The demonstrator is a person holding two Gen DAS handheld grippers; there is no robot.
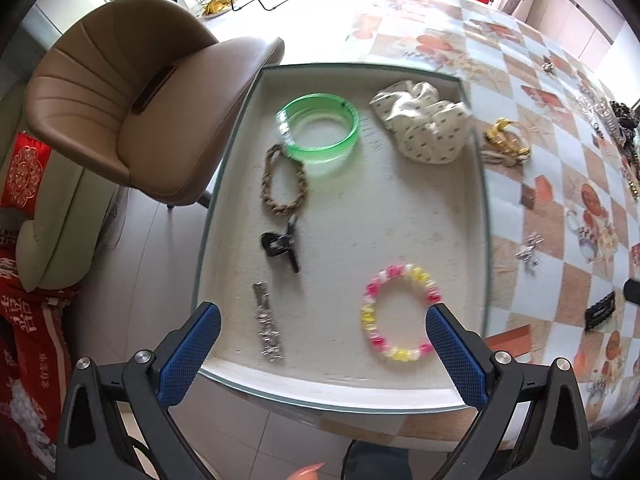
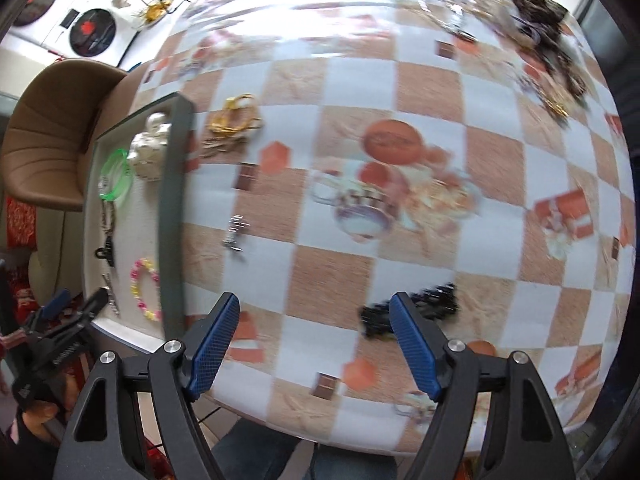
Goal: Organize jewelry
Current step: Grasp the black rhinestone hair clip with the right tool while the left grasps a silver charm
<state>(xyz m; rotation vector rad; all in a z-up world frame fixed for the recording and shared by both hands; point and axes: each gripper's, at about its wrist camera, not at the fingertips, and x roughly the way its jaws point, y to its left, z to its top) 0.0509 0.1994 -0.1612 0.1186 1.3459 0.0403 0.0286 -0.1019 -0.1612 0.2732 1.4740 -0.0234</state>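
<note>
Your left gripper (image 1: 322, 322) hangs wide open over the tray (image 1: 400, 390), gripping nothing. Six pieces lie in the tray: one green bangle (image 1: 320, 130), one braided rope bracelet (image 1: 282, 182), one black clip (image 1: 282, 246), one silver clip (image 1: 267, 324), one pink-yellow bead bracelet (image 1: 396, 314), one white scrunchie (image 1: 422, 126). Your right gripper (image 2: 314, 312) is also wide open and empty above the checkered tablecloth (image 2: 332, 272); one black hair clip (image 2: 434, 306), blurred, sits just beside its right finger. One gold piece (image 2: 236, 118) and one silver charm (image 2: 236, 232) lie outside the tray.
</note>
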